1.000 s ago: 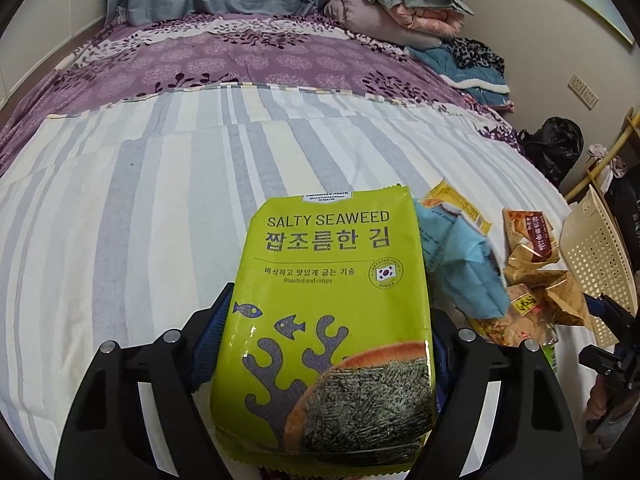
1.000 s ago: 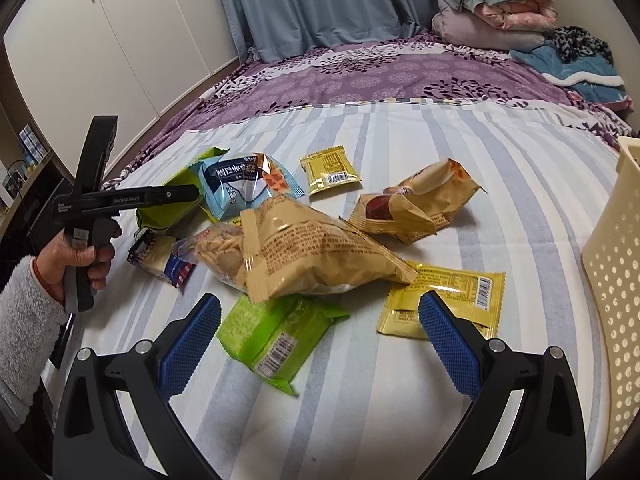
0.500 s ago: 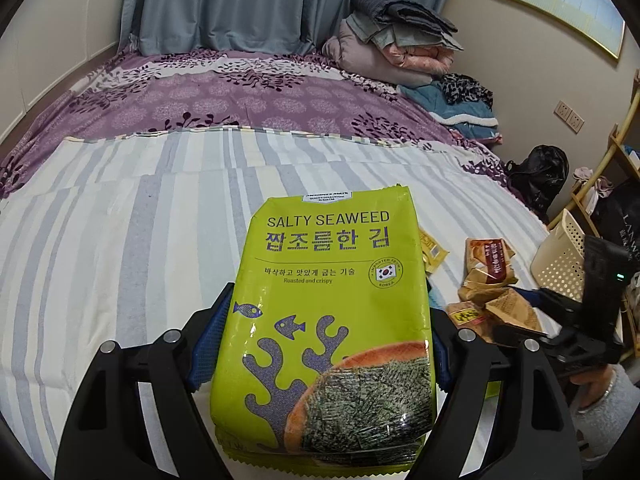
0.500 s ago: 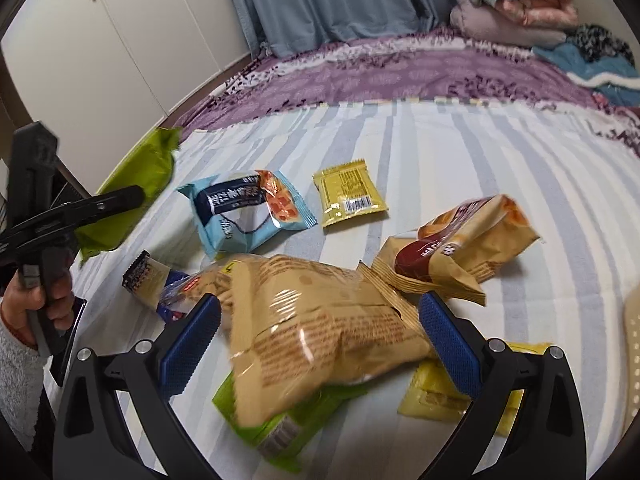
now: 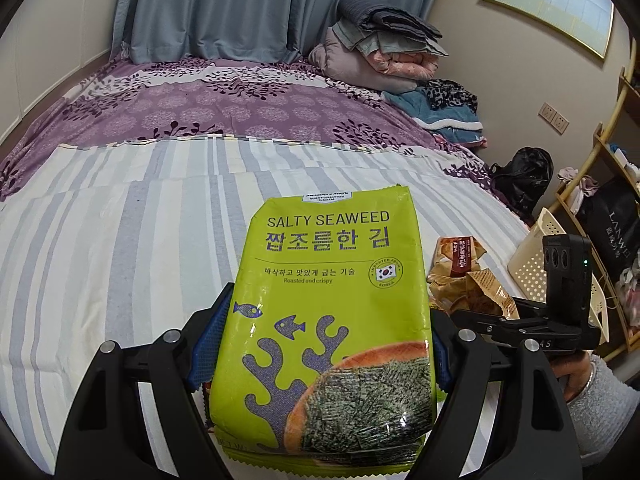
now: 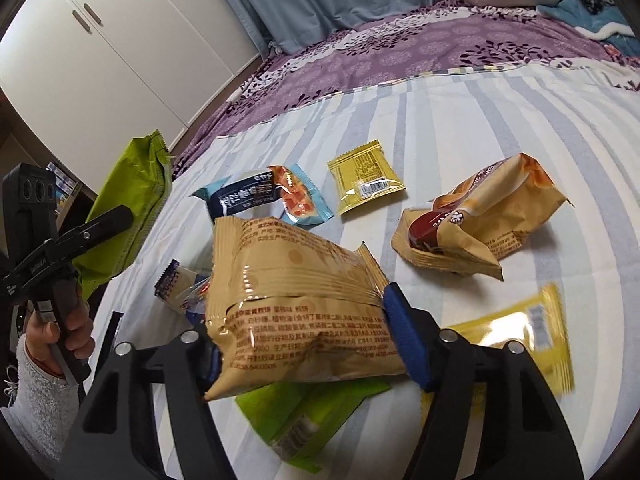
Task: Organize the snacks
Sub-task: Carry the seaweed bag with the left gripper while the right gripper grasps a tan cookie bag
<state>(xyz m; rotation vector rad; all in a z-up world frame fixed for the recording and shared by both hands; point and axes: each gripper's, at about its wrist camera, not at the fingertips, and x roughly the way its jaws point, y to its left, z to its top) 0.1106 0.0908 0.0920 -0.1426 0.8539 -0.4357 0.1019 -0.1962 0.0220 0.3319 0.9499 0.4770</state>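
**Two bags up, basket next**

Our left gripper [image 5: 320, 344] clamps the seaweed bag [image 5: 332, 320]. Our right gripper [image 6: 304, 340] has just been closing and now pinches the tan bag [image 6: 296, 300] above the bed [image 6: 480, 128]. We should lift gently, keeping squeeze light, toward the basket [image 5: 532, 256].

Your views are evenly lit indoors with strong fisheye edge curvature; the yellow packet [image 6: 516, 344] shows motion blur.
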